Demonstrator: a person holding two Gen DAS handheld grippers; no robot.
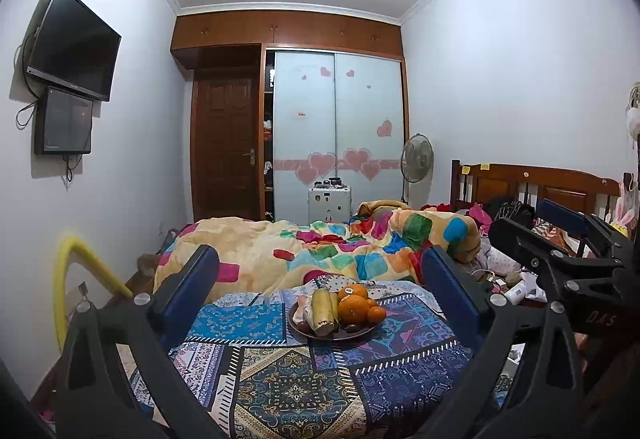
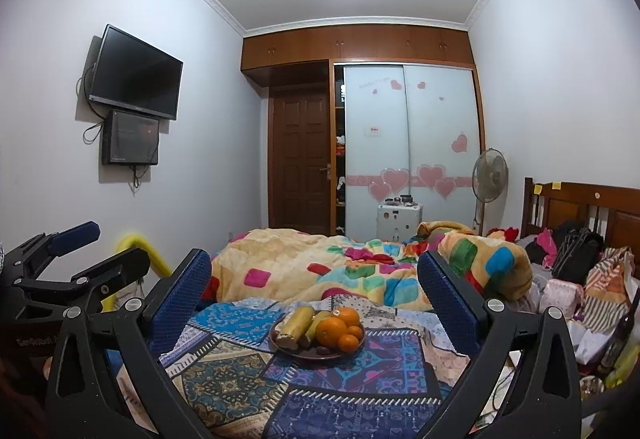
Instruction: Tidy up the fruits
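Note:
A round dark plate (image 1: 304, 331) (image 2: 276, 345) of fruit sits on a patterned blue cloth. It holds oranges (image 1: 353, 308) (image 2: 331, 331), yellow bananas (image 1: 323, 309) (image 2: 296, 323) and small dark fruits (image 1: 352, 328) (image 2: 323, 351). My left gripper (image 1: 320, 279) is open and empty, its blue pads wide apart, held back from the plate. My right gripper (image 2: 314, 279) is open and empty, also short of the plate. Each gripper shows at the edge of the other's view: the right one (image 1: 560, 223) and the left one (image 2: 80, 239).
The patterned cloth (image 1: 300, 379) (image 2: 320, 383) covers the near surface. Behind it lies a bed with a colourful quilt (image 1: 320, 251) (image 2: 360, 267). Clothes and bags (image 2: 576, 259) pile by the wooden headboard at right. A yellow tube (image 1: 68, 279) stands at left.

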